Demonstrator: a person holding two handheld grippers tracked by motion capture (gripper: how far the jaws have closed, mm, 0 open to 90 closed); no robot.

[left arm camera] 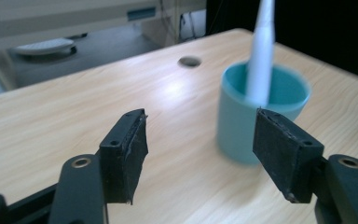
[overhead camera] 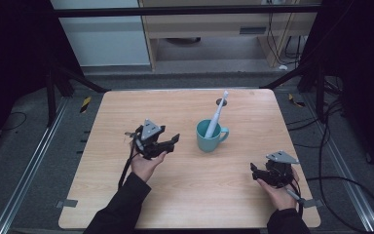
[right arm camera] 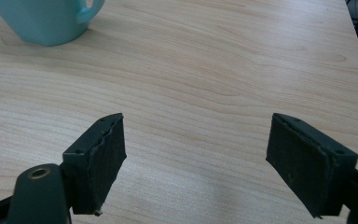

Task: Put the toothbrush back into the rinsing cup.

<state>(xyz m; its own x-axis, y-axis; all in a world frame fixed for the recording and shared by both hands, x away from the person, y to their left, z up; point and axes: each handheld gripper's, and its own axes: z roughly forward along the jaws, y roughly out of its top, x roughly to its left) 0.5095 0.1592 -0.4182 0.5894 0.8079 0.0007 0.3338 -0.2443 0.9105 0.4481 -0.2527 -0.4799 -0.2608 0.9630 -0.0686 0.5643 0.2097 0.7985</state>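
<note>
A: Toothbrush [overhead camera: 217, 115], white, electric type by the look — stands in the teal mug [overhead camera: 209, 140] near mid-table, a bit right of centre. Lower end is inside the mug, so can't see the base.

B: Axis?

A: Long axis leans off vertical. Bottom end in the mug, slim end points up and away from the person, toward the table's far edge, tilted slightly right in the high view. It rests on the mug rim.

B: Handling guess?

A: Prob. light, stiff plastic, smooth so maybe slippery btw pads. Best hold: the thicker shaft just above the rim, jaws across the axis, not the thin tip. Mug looks ceramic — heavier, rigid, could tip if the brush drags on the rim. Handle [overhead camera: 223, 132] faces right.

B: Grippers?

A: Left gripper [overhead camera: 175, 141] just left of the mug, not touching, jaws spread wide, nothing btw them; in its own view the mug [left arm camera: 260, 113] and brush [left arm camera: 262, 51] sit ahead, toward the right jaw. Right gripper [overhead camera: 253, 170] near the front-right corner, well apart from the mug, jaws also apart and empty; pads [right arm camera: 105, 161] over bare wooden table [overhead camera: 126, 122].

B: Anything else?

A: Small round hole [overhead camera: 221, 102] in the tabletop behind the mug.
</note>
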